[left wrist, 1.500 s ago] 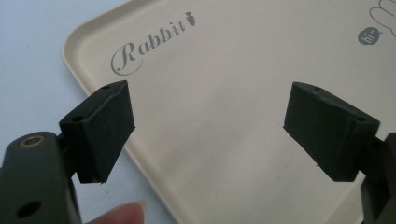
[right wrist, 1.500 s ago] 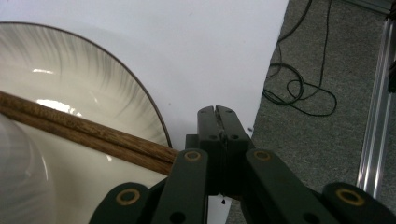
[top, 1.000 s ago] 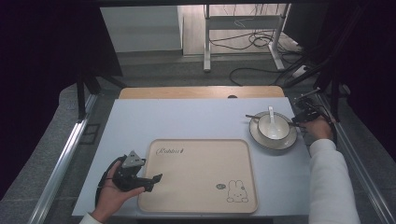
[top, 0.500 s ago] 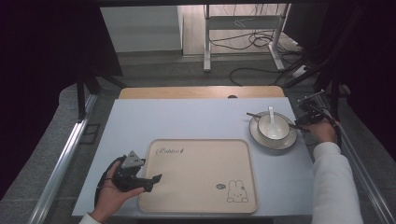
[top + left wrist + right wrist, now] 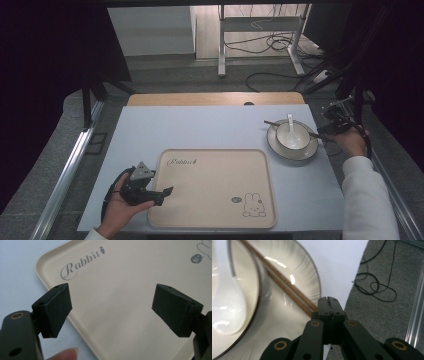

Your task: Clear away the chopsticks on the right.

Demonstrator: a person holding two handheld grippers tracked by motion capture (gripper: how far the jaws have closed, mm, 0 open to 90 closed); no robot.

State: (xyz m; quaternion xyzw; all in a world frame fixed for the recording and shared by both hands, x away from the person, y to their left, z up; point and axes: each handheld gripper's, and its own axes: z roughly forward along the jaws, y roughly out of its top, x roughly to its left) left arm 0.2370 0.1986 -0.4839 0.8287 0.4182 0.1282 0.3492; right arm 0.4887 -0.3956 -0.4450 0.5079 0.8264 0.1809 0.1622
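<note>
A white bowl (image 5: 293, 137) holding a white spoon (image 5: 290, 123) stands on a white plate (image 5: 283, 151) at the table's right side. A pair of brown chopsticks (image 5: 272, 123) lies across the plate behind the bowl. My right gripper (image 5: 324, 134) is at the plate's right rim, jaws pressed together at the near end of the chopsticks (image 5: 287, 286), which run under its tips (image 5: 328, 300). My left gripper (image 5: 165, 195) stands open over the left edge of a beige tray (image 5: 215, 200), nothing between its jaws (image 5: 111, 307).
The tray (image 5: 120, 285) carries a "Rabbit" print and a rabbit drawing and lies on a pale blue table (image 5: 200, 127). Beyond the table's right edge are grey carpet and cables (image 5: 377, 287). A metal rail (image 5: 65, 180) runs along the left.
The right gripper has shifted slightly back and right at the plate's rim. The left gripper and tray have stayed put.
</note>
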